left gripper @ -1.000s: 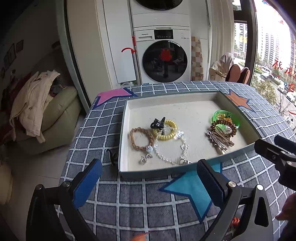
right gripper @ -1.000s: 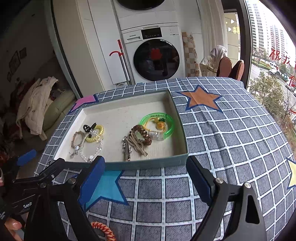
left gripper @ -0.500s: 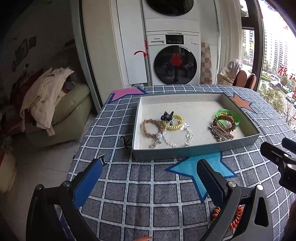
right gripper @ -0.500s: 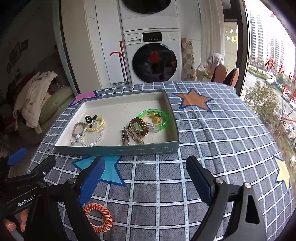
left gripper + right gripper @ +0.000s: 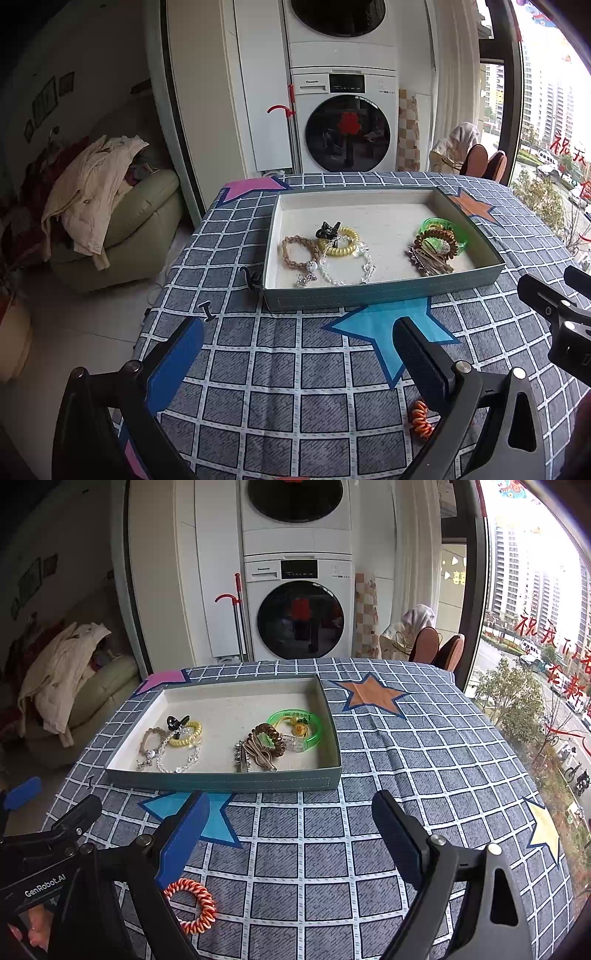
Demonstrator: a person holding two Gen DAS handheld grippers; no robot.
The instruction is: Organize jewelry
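A teal tray (image 5: 369, 295) (image 5: 221, 781) on the checked tablecloth holds a braided bracelet (image 5: 299, 251), a yellow coil tie (image 5: 341, 242), a bead chain (image 5: 347, 269), a black claw clip (image 5: 327, 229), a brown coil tie (image 5: 269, 738), hairpins (image 5: 255, 758) and a green bangle (image 5: 295, 727). An orange-white coil hair tie (image 5: 195, 904) (image 5: 421, 417) lies on the cloth in front of the tray, under my grippers. My left gripper (image 5: 295, 354) and right gripper (image 5: 291, 834) are open and empty, held back from the tray.
Two small black clips (image 5: 249, 277) (image 5: 205, 310) lie on the cloth left of the tray. The table's left edge drops to the floor beside a sofa (image 5: 122, 221) with clothes. A washer (image 5: 347, 129) stands behind the table. Windows are to the right.
Both grippers have pulled back and up from the tray, so it looks smaller and farther. The orange-white hair tie has come into view below them.
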